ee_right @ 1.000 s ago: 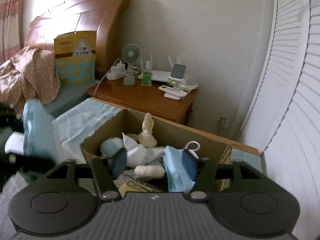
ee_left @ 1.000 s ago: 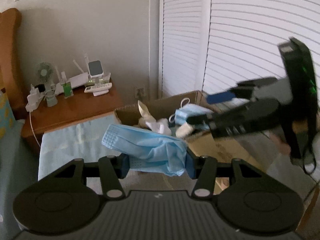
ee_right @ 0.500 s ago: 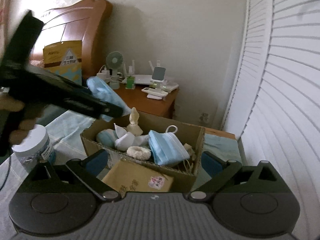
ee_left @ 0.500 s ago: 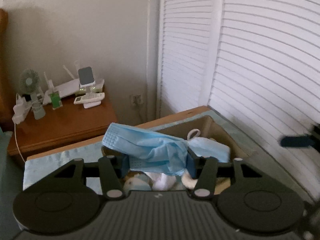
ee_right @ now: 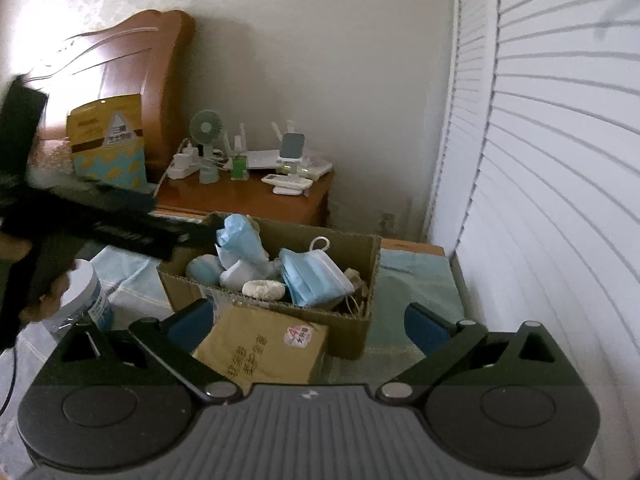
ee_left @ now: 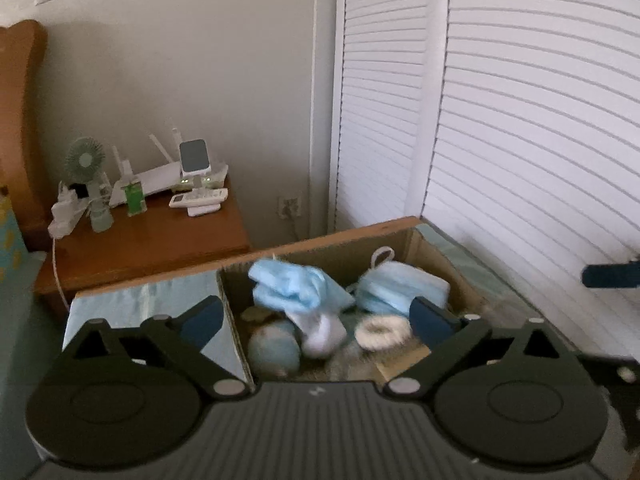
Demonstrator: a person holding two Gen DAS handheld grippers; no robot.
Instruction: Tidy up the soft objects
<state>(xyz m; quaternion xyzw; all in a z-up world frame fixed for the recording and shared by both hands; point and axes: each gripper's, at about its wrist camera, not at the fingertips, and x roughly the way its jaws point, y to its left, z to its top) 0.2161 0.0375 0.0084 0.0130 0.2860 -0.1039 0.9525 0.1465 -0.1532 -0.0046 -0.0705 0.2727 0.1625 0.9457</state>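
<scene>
Cardboard box (ee_right: 362,332) is the landmark, open-topped, standing on pale blue cloth (ee_right: 416,280). Slatted white doors (ee_right: 560,160) run close along the box's right side, only a narrow strip of cloth between. Behind the box, a wooden nightstand (ee_right: 248,200) crowded with a small fan (ee_right: 205,130) and chargers. Left of the box: a white-lidded jar (ee_right: 86,292), just beside its front corner. A tan packet (ee_right: 260,348) leans against the box's front wall. Room above the box is open.

Left gripper (ee_left: 318,318): over the box's near edge, pointing down into it. Jaws have just been opening and now stand spread wide, pads clear of everything. The crumpled blue mask (ee_left: 292,286) is blurred in the gap ahead of the pads, at the top of the pile inside the box; whether it has settled cannot be told. In the right wrist view the same mask (ee_right: 238,240) shows at the box's back left, off the tip of the left gripper's dark fingers (ee_right: 140,230).

Right gripper (ee_right: 308,320): in front of the box, jaws spread to their widest, having just been opening, nothing between them.

Also in the box: a folded blue mask (ee_right: 312,276) right of centre, a white fluffy ring (ee_right: 264,289) at the front, a white sock-like piece (ee_left: 322,330), a pale blue ball (ee_left: 274,350).
</scene>
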